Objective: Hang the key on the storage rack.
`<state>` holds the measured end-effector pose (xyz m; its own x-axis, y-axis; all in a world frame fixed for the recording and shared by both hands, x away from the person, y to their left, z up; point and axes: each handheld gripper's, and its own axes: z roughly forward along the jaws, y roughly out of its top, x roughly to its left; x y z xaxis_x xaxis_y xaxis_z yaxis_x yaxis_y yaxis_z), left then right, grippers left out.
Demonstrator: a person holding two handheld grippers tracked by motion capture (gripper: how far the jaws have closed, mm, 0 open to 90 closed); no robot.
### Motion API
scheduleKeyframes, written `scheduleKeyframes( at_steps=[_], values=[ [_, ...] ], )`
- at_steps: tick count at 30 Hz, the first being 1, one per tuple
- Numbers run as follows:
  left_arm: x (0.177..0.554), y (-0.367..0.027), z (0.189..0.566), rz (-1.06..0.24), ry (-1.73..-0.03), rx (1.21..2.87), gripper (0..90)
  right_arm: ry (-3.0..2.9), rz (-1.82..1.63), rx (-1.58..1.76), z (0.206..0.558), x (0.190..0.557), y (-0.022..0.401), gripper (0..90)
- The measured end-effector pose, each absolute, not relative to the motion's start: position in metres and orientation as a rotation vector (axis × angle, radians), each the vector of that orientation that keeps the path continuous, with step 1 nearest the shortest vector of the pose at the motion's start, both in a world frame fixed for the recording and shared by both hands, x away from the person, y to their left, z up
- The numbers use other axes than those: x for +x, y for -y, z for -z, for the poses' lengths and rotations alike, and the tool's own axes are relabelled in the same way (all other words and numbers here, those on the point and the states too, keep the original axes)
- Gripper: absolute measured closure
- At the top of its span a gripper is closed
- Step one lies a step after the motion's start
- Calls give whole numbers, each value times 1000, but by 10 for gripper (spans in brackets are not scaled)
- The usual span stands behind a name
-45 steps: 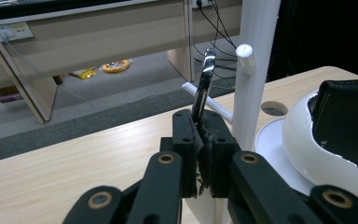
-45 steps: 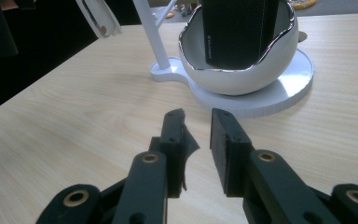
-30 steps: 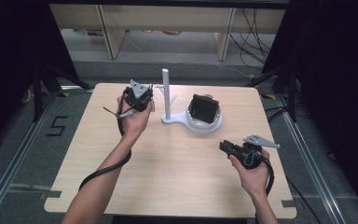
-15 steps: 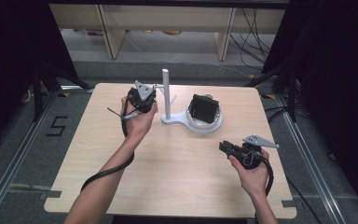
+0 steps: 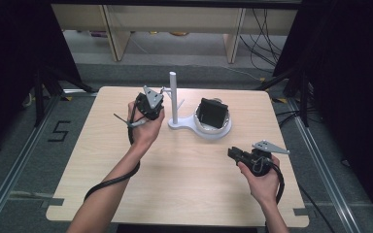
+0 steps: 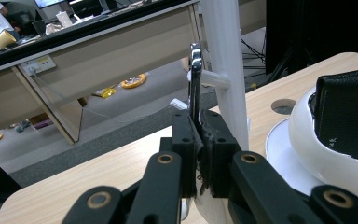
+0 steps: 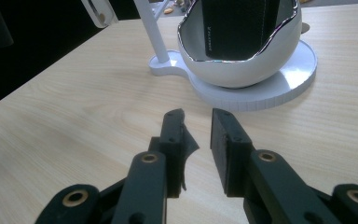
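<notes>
The left gripper (image 6: 196,140) pinches a metal ring (image 6: 195,74) upright at the stand's (image 5: 173,97) peg (image 6: 210,79), likely to hang it. The right gripper (image 7: 198,135) idles on the counter (image 5: 184,184), fingers parted and empty.

Grey floor (image 5: 184,73) — beige desks (image 5: 175,17) — black curtains (image 5: 349,73)

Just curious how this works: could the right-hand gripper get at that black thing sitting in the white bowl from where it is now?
Probably yes. The right gripper faces the white bowl with bare table between, and the black thing sticks up above the rim.
</notes>
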<state>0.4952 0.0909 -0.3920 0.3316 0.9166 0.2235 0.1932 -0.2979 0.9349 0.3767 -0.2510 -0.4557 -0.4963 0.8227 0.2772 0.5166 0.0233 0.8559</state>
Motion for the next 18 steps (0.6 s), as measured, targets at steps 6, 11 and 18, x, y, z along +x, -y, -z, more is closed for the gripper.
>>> scheduleKeyframes(
  at_steps=[6, 11, 18],
  values=[
    [494, -92, 392, -1040, -991, 1724, 842, -2007, -1466, 1374, 456, 377, 251, 755],
    [493, -92, 392, -1040, -990, 1724, 842, -2004, -1483, 1406, 457, 376, 249, 755],
    [488, -91, 391, -1069, -969, 1725, 840, -2012, -1473, 1371, 458, 378, 250, 755]
  ],
)
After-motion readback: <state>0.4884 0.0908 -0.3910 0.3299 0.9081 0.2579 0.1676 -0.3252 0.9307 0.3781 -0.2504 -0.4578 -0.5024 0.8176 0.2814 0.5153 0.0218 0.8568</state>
